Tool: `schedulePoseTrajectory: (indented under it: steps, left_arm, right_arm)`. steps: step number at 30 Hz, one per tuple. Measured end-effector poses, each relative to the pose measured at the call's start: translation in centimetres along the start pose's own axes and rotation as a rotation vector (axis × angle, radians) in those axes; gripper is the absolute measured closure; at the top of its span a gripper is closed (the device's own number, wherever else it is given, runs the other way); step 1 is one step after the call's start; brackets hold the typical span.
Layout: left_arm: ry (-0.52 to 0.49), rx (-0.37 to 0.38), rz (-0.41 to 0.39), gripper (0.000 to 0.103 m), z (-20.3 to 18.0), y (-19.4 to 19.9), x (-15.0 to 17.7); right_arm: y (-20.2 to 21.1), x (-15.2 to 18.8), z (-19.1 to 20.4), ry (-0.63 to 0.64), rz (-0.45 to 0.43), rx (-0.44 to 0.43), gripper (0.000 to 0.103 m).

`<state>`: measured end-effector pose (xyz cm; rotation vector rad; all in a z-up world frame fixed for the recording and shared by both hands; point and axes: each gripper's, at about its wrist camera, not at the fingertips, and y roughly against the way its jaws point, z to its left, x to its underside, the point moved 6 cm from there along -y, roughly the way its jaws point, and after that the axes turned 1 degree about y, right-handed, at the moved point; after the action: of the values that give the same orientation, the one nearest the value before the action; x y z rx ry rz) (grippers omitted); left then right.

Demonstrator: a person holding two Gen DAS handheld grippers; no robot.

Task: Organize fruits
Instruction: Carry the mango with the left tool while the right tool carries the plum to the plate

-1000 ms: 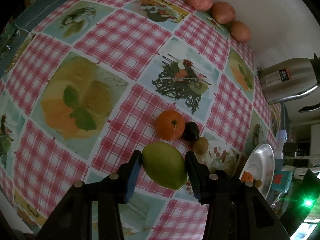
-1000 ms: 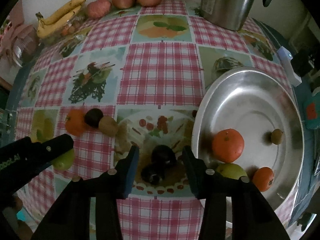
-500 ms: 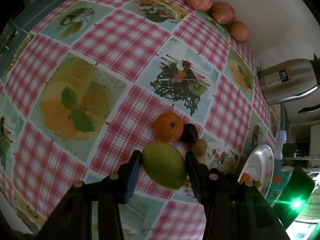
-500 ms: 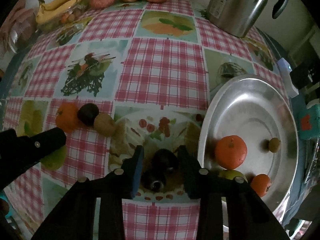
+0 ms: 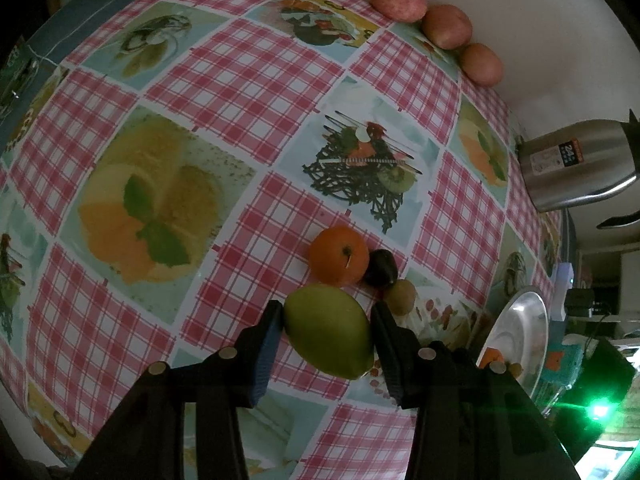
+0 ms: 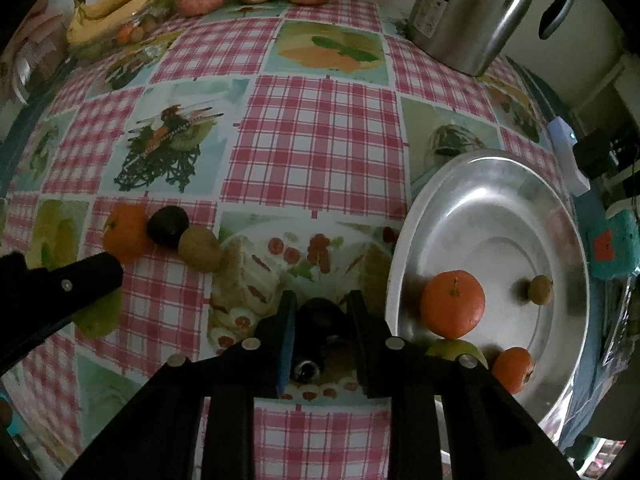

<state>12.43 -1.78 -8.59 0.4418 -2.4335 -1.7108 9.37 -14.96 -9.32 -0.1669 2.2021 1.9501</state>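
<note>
Right gripper (image 6: pixel 320 316) has narrowed onto the dark fruit (image 6: pixel 318 320) — apparently gripped; left gripper (image 5: pixel 326 322) clamps green lemon (image 5: pixel 328 330) — both fruits between fingers.

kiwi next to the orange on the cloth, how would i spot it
Left of the steel plate, three fruits sit in a row on the checked tablecloth. The kiwi is the end one nearest the plate: brown and dull, beside the dark plum.

Left gripper (image 5: pixel 326 322) jaws clamped; right gripper (image 6: pixel 322 316) jaws clamped, both low.
</note>
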Motion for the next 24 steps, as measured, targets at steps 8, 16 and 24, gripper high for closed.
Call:
schedulePoseTrajectory:
  steps: [8, 16, 24]
  left_arm:
    - [0.004, 0.003, -0.009, 0.055, 0.2, 0.2, -0.2]
    - [-0.010, 0.032, -0.053, 0.055, -0.5, 2.0, -0.7]
    - [-0.019, 0.050, -0.074, 0.055, -0.9, 3.1, -0.8]
  right_arm:
    - [1.6, -0.8, 0.0, -0.070, -0.034, -0.142, 0.077]
    - [4.6, -1.7, -0.6, -0.114, -0.102, -0.197, 0.077]
    - [5.8, -1.7, -1.8, -0.156, -0.121, -0.207, 0.077]
